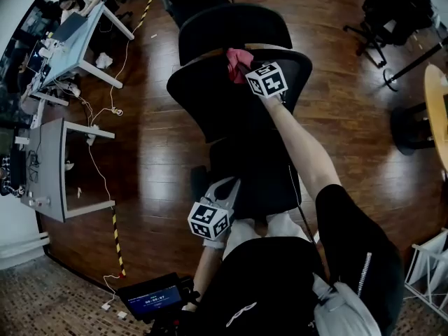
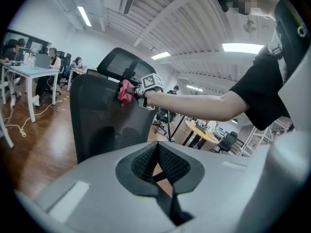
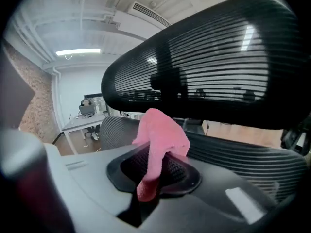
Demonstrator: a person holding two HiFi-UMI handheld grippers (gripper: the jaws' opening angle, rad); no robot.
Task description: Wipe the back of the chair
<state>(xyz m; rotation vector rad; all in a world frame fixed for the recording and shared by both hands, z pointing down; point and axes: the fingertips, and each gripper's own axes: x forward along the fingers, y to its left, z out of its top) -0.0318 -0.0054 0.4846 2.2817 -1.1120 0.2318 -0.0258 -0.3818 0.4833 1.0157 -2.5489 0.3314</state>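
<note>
Right gripper (image 1: 245,68): its jaws are clamped on a pink cloth (image 3: 158,135). The cloth bunches up out of the pads, with a tail hanging down between them.
Left gripper (image 1: 228,187): its jaws are drawn together with nothing between them. It is held low and close to the person's body.
Chair back (image 1: 210,100): a black mesh panel that faces the person. The head view shows it from above, over the wooden floor (image 1: 154,138).
Headrest (image 3: 204,67): a separate slatted pad above the chair back. In the right gripper view it fills the upper part of the picture, just past the cloth.
Where the cloth is: at the top rim of the chair back, in the gap under the headrest. It looks to be touching the rim or just off it, and I cannot tell which.
Key relation: the chair back runs from the cloth down towards the person, with its long axis top to bottom. Nearly all of the surface to be wiped lies below and to either side of the jaws.
Nearer hand: the right one, by a wide margin, with the forearm (image 1: 301,145) stretched out to the rim. The left gripper is well apart from the cloth, down by the lower part of the chair back.
Step, as I judge it: the wipe is at or near its start along the top edge.
Next move calls for: pressing the cloth flat against the mesh, then drawing it sideways or down while keeping clear of the headrest.
</note>
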